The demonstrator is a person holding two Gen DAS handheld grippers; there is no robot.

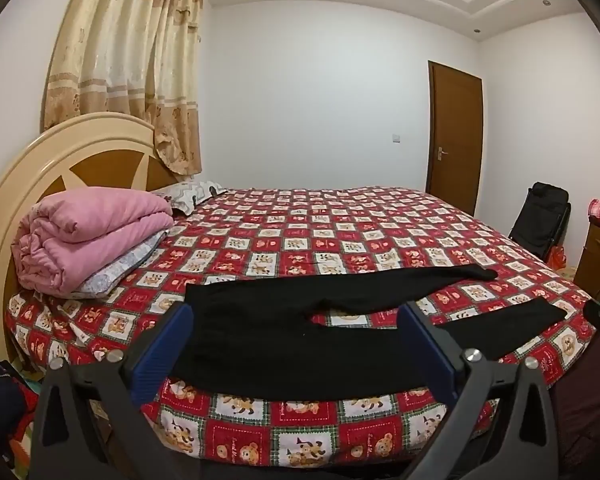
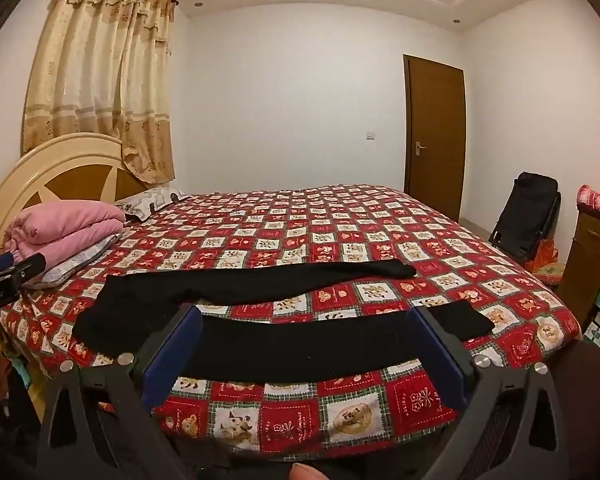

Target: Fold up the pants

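- A folded pink quilt (image 1: 92,232) sits at the far left against the cream headboard (image 1: 32,168), on top of a grey patterned pillow (image 1: 120,268).
- The left gripper (image 1: 296,316) is held above the near edge of the bed (image 1: 300,224), its jaws wide apart with nothing between them; its blue pads (image 1: 164,352) frame the waist end of the pants.
- The black pants (image 1: 284,336) lie flat on the red teddy-bear bedspread (image 2: 340,224), waist to the left, both legs spread apart and running to the right.
- The right gripper (image 2: 304,320) is held over the nearer leg, jaws also wide apart and empty.
- A brown door (image 2: 436,132) and a black folding chair (image 2: 532,216) stand at the right.
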